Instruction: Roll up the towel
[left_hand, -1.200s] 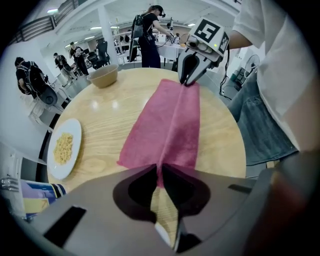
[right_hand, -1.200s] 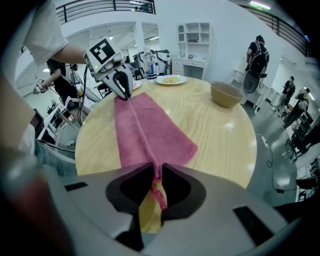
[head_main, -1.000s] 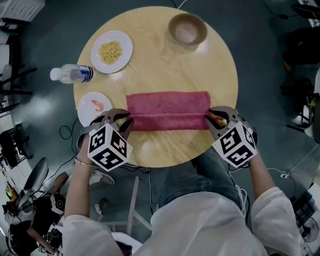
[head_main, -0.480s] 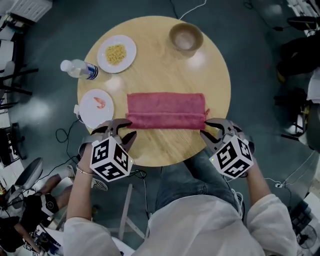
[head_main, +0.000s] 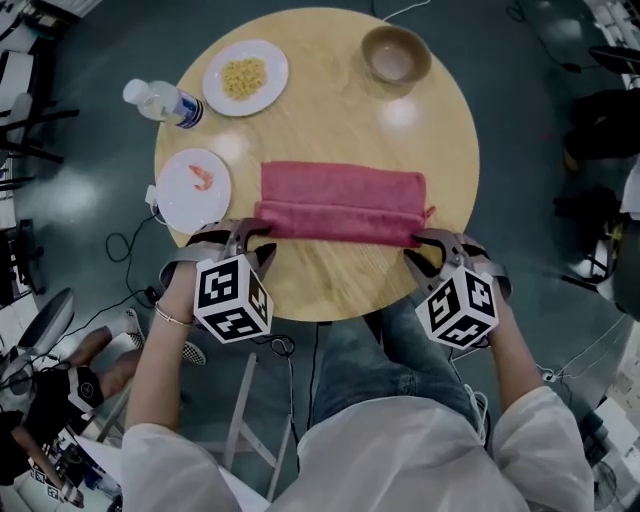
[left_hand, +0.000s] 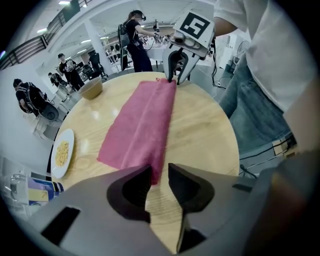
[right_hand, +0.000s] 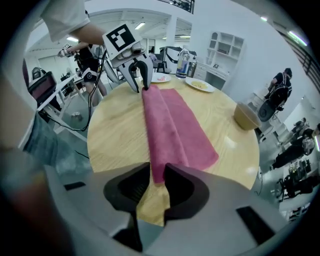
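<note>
We judged the roll barely begun: the towel (head_main: 340, 195) lay on the table (head_main: 330, 110), only its near edge turned over. The left gripper (head_main: 252, 238) and right gripper (head_main: 426, 246) sat at that edge's ends. Their jaws were narrow, had just opened slightly, and had towel corners between them, seemingly unpinched.

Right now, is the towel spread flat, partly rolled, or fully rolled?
Partly rolled: the towel has a doubled band along its near long edge; the rest lies flat on the table.
</note>
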